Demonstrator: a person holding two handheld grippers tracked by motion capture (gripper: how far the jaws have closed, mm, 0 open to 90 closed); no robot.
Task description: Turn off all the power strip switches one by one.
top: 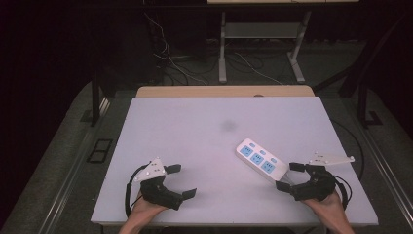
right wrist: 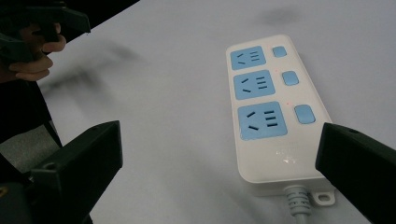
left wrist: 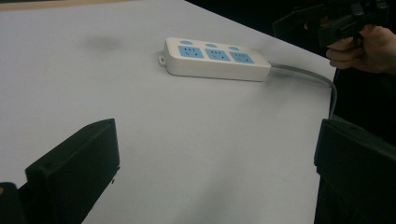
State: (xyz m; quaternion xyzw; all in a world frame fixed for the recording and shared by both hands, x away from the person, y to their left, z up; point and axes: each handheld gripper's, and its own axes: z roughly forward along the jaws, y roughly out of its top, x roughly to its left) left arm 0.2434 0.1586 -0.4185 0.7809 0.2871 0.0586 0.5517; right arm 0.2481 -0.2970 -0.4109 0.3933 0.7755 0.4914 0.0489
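Note:
A white power strip [top: 257, 160] with three blue sockets lies flat on the pale table [top: 195, 141], right of centre. My right gripper [top: 290, 176] is open at the strip's near end, jaws wide apart and empty. In the right gripper view the power strip [right wrist: 273, 107] sits just ahead, slightly right of the gap, with its grey cable [right wrist: 298, 201] leaving the near end. My left gripper [top: 181, 180] stands open and empty at the front left of the table. In the left gripper view the power strip [left wrist: 215, 58] lies farther off, and the right gripper [left wrist: 336, 21] shows at upper right.
A wooden board edge [top: 224, 91] runs behind the table. Beyond it on the dark floor are desk legs [top: 223, 48] and loose cables [top: 168, 58]. A faint dark smudge [top: 228, 125] marks the table's middle. The strip's cable [left wrist: 317, 77] runs off the table's right side.

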